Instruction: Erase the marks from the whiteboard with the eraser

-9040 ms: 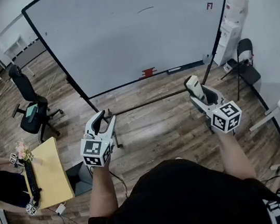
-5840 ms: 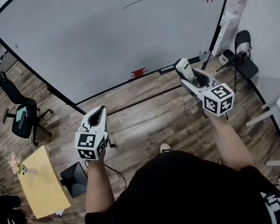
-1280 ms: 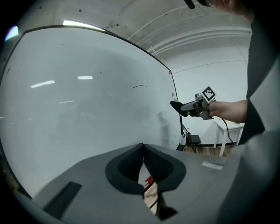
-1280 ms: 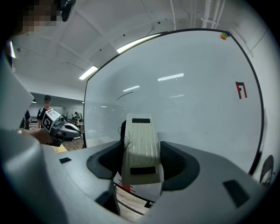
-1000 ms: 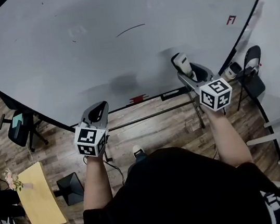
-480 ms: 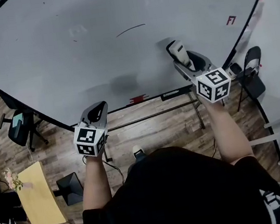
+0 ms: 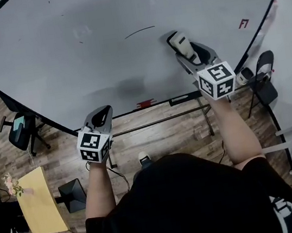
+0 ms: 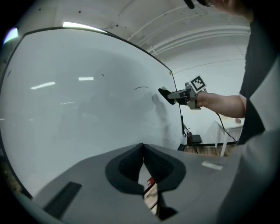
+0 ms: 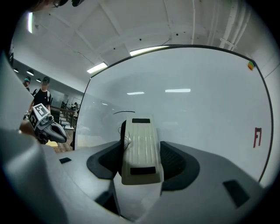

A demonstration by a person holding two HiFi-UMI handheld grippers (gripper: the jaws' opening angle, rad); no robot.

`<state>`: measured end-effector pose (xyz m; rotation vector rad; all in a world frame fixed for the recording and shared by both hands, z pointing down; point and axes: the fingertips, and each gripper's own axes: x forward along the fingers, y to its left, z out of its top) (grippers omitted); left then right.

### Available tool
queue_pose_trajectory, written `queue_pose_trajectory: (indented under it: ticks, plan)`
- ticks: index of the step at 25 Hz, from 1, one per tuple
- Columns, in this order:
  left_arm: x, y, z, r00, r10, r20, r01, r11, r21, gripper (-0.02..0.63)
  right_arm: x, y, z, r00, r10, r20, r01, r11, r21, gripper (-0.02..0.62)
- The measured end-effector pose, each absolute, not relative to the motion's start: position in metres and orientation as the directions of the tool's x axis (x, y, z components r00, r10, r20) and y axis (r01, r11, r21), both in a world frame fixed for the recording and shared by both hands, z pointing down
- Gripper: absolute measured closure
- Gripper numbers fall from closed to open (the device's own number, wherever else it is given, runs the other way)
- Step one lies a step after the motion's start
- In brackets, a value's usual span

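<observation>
Cream eraser (image 9: 140, 148), one, in right gripper (image 7: 182, 52) before one whiteboard (image 7: 58, 50).

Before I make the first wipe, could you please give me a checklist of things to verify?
1. Grip: ok, the right gripper is shut on the eraser.
2. Target found: ok, curved black mark on the whiteboard, just left of the eraser.
3. Contact with the board: cannot tell.
4. Path clear: ok, left gripper shut, empty, held low.
5. Other marks noted: ok, red mark near the right edge.
</observation>
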<state>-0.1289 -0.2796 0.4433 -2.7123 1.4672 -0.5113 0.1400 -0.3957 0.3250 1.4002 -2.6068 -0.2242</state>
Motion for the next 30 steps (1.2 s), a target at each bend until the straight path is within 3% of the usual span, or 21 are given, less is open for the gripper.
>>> queue_pose_trajectory:
  ticks: [30]
  plan:
    - [-0.16,-0.289,0.461,0.483,-0.823,0.298,-0.834,-0.537,-0.13,0.592,0.059,-0.423,0.31,-0.566,-0.82,0.092,-0.745,0.555,0.37,0.345]
